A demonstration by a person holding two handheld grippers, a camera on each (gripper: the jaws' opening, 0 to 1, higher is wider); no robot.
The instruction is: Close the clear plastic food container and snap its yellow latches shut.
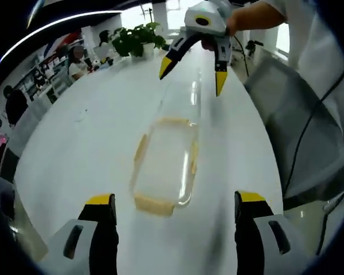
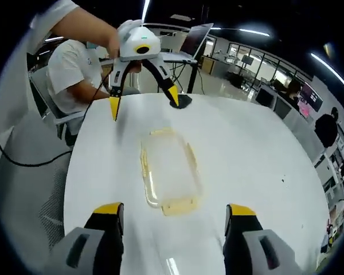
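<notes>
From my left gripper (image 1: 175, 209) I look along a white bench (image 1: 92, 143) at the clear plastic container (image 1: 163, 166), which lies flat on the bench just ahead of my jaws and between them. Its yellow latches (image 1: 155, 205) show along the near end and the long sides; the picture is blurred, so I cannot tell whether they are snapped down. My left jaws stand wide apart with nothing between them.

Past the far end of the container the right gripper (image 1: 192, 76) hangs above the bench, held by a hand (image 1: 241, 20), its yellow-tipped jaws spread wide and pointing down, clear of the container.

From my right gripper (image 2: 175, 216) the same container (image 2: 169, 169) lies lengthwise in front of me, with a yellow latch (image 2: 180, 206) at the near end. These jaws are also wide and hold nothing. The left gripper (image 2: 143, 97) hovers over the far end of the bench, jaws splayed, above and apart from the container.

A potted plant (image 1: 137, 40) stands at the far end of the bench in the left gripper view. A grey chair (image 2: 28, 166) sits beside the bench, and a seated person in a white shirt (image 2: 69, 69) is behind it.
</notes>
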